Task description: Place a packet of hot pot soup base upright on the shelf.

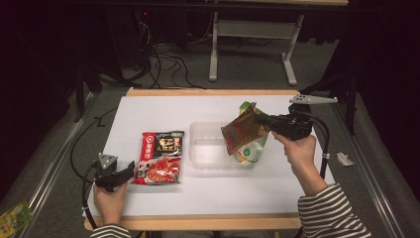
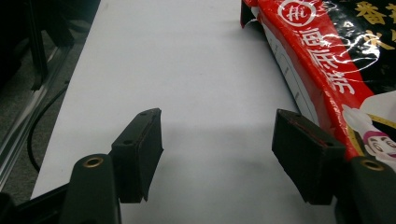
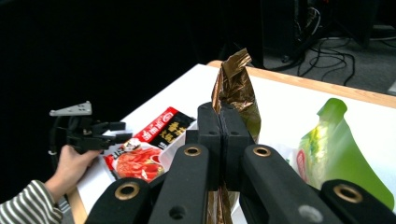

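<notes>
Bronze foil pouch point(image 1: 243, 131), crinkled and shiny, pinched upright.

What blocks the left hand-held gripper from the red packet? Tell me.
Nothing visible. The left hand-held gripper rests on the white table with its jaws open, and the red packet lies right beside one jaw, with bare tabletop between the jaws.

A red sauce packet point(image 1: 160, 157) lies flat on the white table point(image 1: 163, 106); a green pouch point(image 1: 253, 148) leans in the clear tub point(image 1: 208, 144).
</notes>
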